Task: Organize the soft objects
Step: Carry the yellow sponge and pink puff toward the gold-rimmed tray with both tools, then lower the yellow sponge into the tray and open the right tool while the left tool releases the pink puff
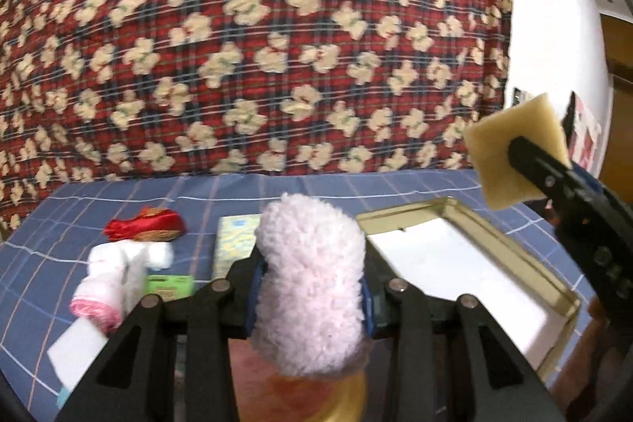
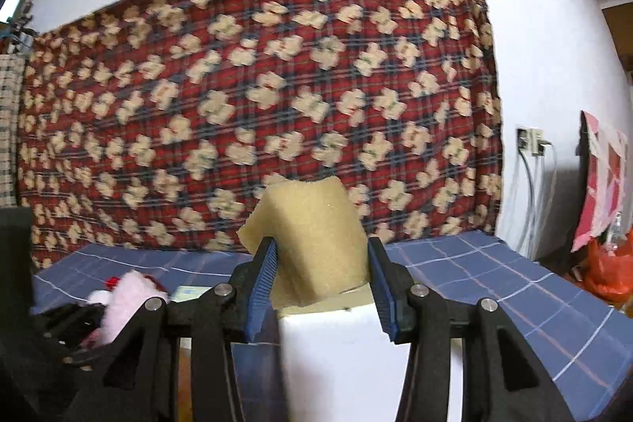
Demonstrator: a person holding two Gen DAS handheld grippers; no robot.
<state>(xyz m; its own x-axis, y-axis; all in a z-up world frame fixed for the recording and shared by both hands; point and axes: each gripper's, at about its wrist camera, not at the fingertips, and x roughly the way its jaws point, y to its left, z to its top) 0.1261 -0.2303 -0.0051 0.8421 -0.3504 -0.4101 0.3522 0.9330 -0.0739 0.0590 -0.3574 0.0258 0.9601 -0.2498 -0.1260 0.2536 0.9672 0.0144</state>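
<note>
My left gripper (image 1: 310, 283) is shut on a fluffy pale-pink soft toy (image 1: 312, 263), which stands upright between the blue pads above the blue checked tablecloth (image 1: 79, 224). My right gripper (image 2: 322, 252) is shut on a tan sponge block (image 2: 316, 236) and holds it above the near end of a white box (image 2: 336, 335). In the left wrist view that sponge (image 1: 510, 145) hangs in the air at the right, over the gold-rimmed white box (image 1: 455, 256). The pink toy (image 2: 126, 299) shows low on the left in the right wrist view.
On the cloth to the left lie a red-and-brown item (image 1: 150, 224), a white plush with a pink end (image 1: 114, 279), a pale patterned packet (image 1: 235, 240), a small green box (image 1: 170, 285) and a white card (image 1: 75, 343). A red plaid drape (image 1: 257, 46) hangs behind the table.
</note>
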